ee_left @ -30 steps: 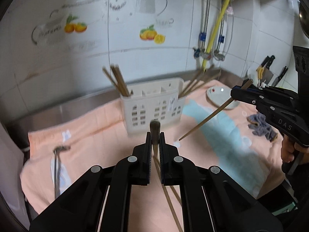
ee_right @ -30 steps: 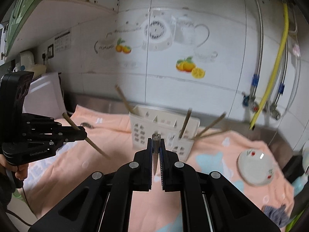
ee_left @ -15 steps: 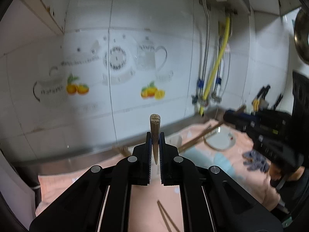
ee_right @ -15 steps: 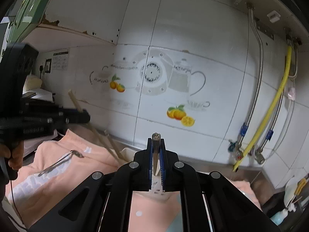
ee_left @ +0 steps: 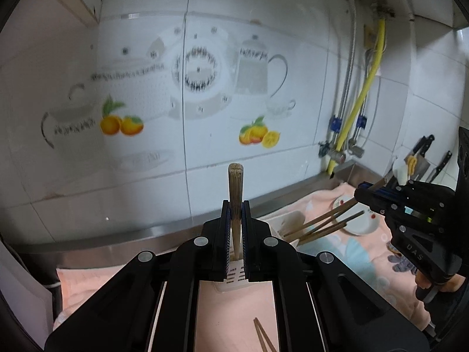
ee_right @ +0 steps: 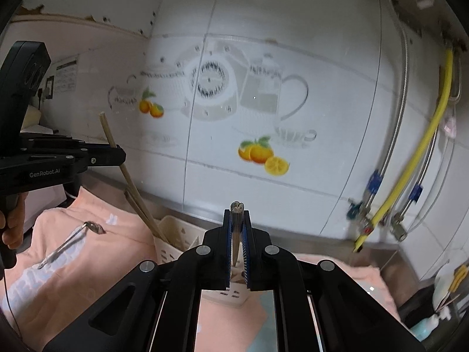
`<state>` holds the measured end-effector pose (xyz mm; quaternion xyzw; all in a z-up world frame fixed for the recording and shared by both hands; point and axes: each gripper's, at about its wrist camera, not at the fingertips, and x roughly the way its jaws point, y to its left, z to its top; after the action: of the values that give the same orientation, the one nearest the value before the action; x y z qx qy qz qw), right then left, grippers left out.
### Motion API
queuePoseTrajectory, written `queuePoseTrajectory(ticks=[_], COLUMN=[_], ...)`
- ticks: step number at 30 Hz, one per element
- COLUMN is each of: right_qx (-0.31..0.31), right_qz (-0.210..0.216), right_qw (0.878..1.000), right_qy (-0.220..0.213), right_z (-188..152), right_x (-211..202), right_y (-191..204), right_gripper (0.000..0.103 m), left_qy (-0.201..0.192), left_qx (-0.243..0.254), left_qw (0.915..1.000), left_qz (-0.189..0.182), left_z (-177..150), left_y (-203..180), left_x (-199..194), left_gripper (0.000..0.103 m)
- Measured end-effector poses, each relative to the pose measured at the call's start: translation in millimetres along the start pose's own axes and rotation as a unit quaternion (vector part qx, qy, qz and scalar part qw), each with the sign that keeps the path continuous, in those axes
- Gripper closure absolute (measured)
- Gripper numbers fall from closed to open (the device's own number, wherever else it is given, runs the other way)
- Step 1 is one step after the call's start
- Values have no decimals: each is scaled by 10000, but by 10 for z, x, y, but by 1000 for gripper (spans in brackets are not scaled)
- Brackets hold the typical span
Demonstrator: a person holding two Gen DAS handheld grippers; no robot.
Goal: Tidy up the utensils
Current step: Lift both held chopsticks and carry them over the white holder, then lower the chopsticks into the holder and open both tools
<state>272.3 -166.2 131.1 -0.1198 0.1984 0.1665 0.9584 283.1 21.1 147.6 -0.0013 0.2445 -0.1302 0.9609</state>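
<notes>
My left gripper (ee_left: 235,205) is shut on a wooden chopstick (ee_left: 235,187) held upright over the white slotted utensil holder (ee_left: 234,275), its lower end inside the holder's left side. It also shows in the right wrist view (ee_right: 115,154). My right gripper (ee_right: 236,214) is shut on another chopstick (ee_right: 236,228), its lower end in the holder (ee_right: 173,234). The right gripper shows in the left wrist view (ee_left: 363,195). Several chopsticks (ee_left: 322,226) lean out of the holder's right side.
A peach cloth (ee_right: 88,270) covers the counter. A metal spoon (ee_right: 70,240) lies on it at the left. Two loose chopsticks (ee_left: 263,337) lie near me. A small plate (ee_left: 360,223), knives (ee_left: 422,152) and pipes (ee_left: 360,102) are at the right. Tiled wall behind.
Both grippers have tilted upward and moved close over the holder. The two held chopsticks have swung from slanted to upright, with their lower ends now in the holder.
</notes>
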Motion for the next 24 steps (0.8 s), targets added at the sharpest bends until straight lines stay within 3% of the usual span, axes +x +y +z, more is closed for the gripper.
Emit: queuePoseTrajectory(ticks=[9, 15, 17, 19, 24], right_qx=[236, 301, 299, 291, 285], right_qz=[128, 121, 126, 120, 102], right_qw=[9984, 9977, 9978, 9980, 9986], right_qy=[497, 587, 583, 551, 442], right_z=[-152, -196, -199, -193, -172], right_x=[367, 452, 448, 435, 318], right_y=[-87, -124, -128, -128, -120], right_gripper=[96, 96, 96, 92, 83], left_qy=[327, 364, 356, 324, 255], left_qx=[-71, -79, -102, -100, -98], left_qw=[9994, 9993, 9993, 9994, 9996], left_qz=[-85, -72, -71, -41, -17], left_z=[-142, -183, -179, -192, -225], left_y=[30, 28, 31, 28, 23], left_x=[264, 282, 270, 241, 141], left_gripper=[97, 95, 92, 80, 65])
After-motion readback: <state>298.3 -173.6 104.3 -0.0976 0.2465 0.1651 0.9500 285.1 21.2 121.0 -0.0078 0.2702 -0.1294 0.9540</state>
